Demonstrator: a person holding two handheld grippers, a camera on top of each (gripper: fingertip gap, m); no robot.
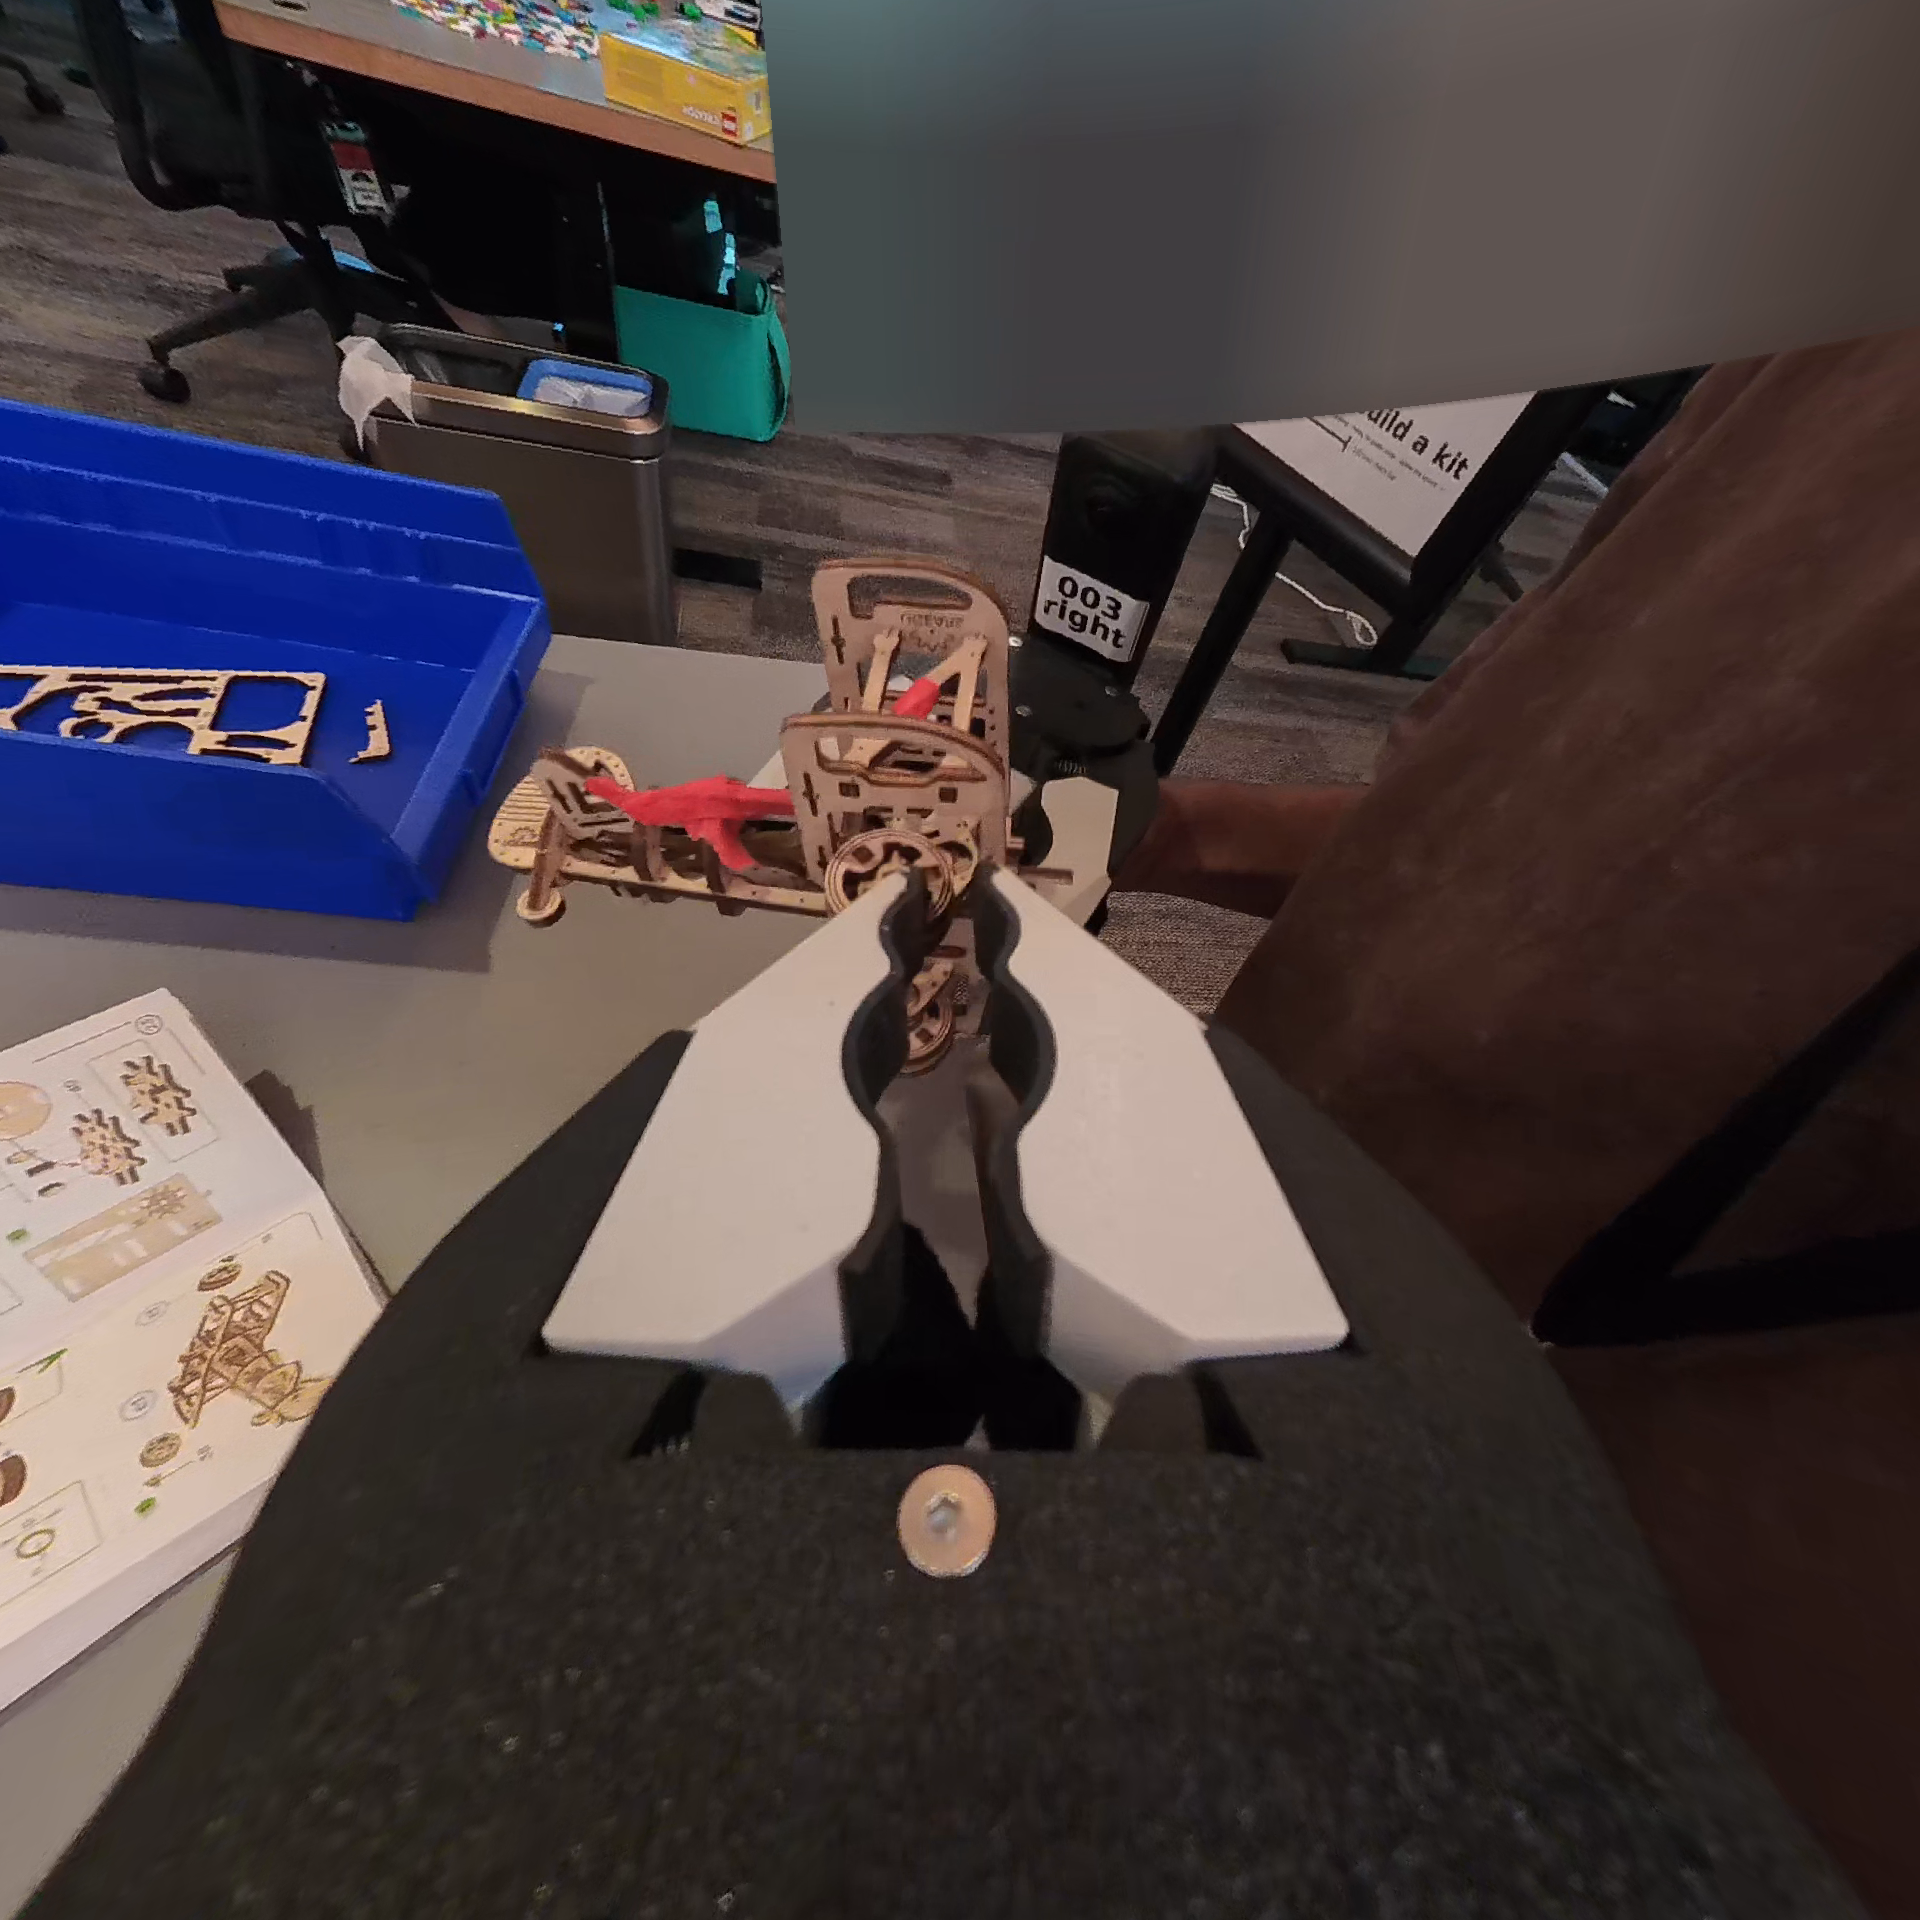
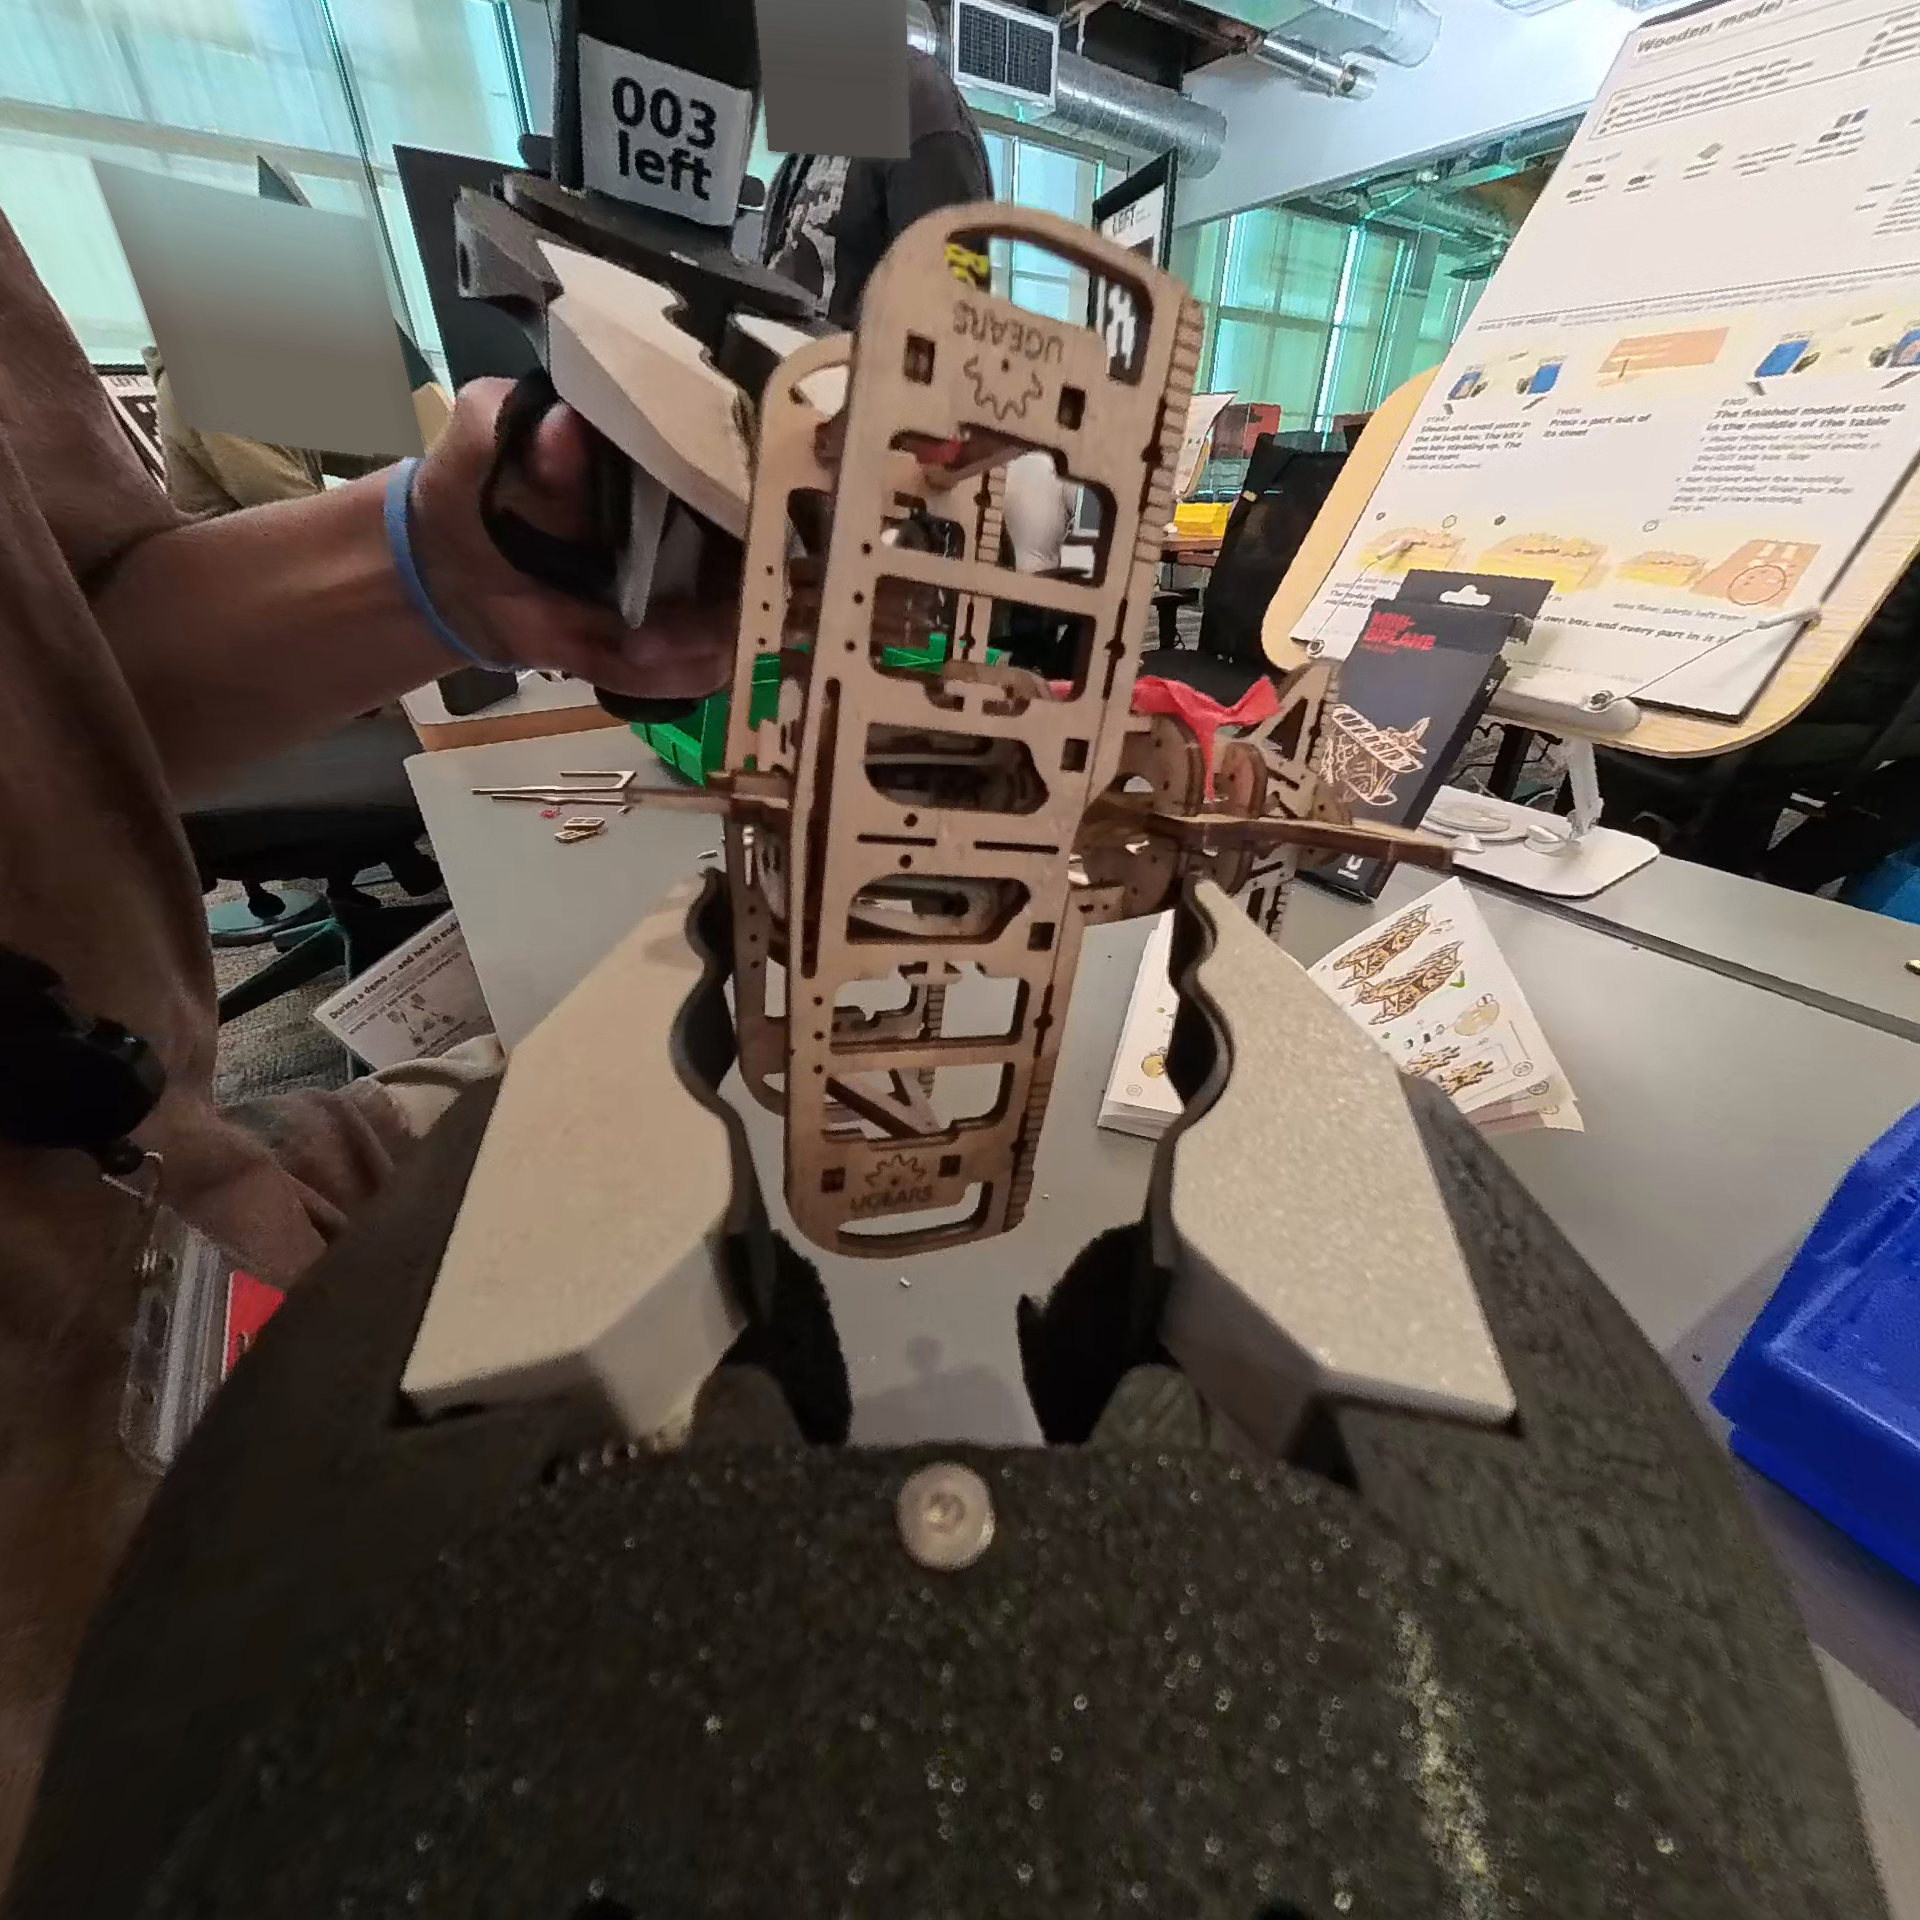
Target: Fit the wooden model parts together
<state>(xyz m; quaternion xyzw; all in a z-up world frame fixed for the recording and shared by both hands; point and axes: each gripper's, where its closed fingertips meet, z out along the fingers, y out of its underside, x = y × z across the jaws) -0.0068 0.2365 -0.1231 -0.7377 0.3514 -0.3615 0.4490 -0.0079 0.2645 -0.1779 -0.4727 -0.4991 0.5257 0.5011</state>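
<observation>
A wooden biplane model (image 1: 894,769) with red bits is held above the grey table (image 1: 436,1039), tail to the left. My left gripper (image 1: 943,894) is shut on the model's wheel part at its front. In the right wrist view the model's long slotted wing (image 2: 935,727) stands on end between my right gripper's (image 2: 945,904) fingers, which stand wide apart with a gap beside the wing. The left gripper (image 2: 665,416), held in a person's hand, meets the model from the upper left. The right gripper (image 1: 1070,821) shows just behind the model in the left wrist view.
A blue bin (image 1: 260,727) holding a punched wooden sheet (image 1: 166,712) sits at the left. An instruction booklet (image 1: 135,1247) lies on the table. A black kit box (image 2: 1423,707), an instruction board (image 2: 1662,416), another booklet (image 2: 1455,1018) and a green bin (image 2: 707,727) stand farther off. My hands' fingertips stand some 7 cm from each other.
</observation>
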